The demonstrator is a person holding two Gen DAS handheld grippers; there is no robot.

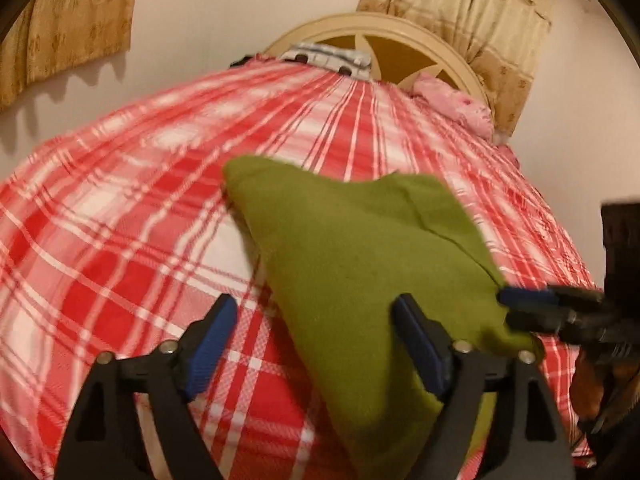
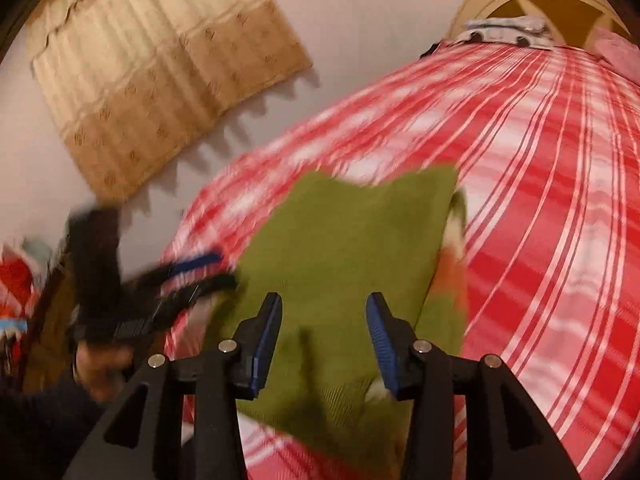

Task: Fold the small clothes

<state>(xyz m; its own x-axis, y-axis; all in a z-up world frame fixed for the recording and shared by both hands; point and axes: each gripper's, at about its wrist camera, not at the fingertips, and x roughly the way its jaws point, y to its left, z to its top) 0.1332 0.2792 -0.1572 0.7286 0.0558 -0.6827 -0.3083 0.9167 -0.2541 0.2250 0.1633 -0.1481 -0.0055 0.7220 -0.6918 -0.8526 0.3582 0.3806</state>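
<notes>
Green cloth (image 1: 352, 248) lies on the bed (image 1: 120, 208), on the red-and-white plaid sheet, roughly mid-bed, well short of the headboard (image 1: 404, 36). Cloth is bunched into a rough triangle, one corner pointing toward the headboard.

Left tool (image 1: 316, 336): jaws spread wide, nothing between them. Its right finger sits over the cloth's near part; its left finger is over bare sheet beside the cloth. Contact with the cloth cannot be told.

Right tool (image 2: 324, 336): in its own wrist view the jaws stand wide apart over the cloth's near edge, gripping nothing. In the left wrist view it comes in from the side at the cloth's near corner, fingers looking close together there; blurred, so a grip on the cloth cannot be told.

Both views are motion-blurred.

At the headboard end: a pink pillow (image 1: 456, 108) and a white-and-grey patterned item (image 1: 328, 58). Beige curtains (image 2: 160, 68) hang on the wall beside the bed.
</notes>
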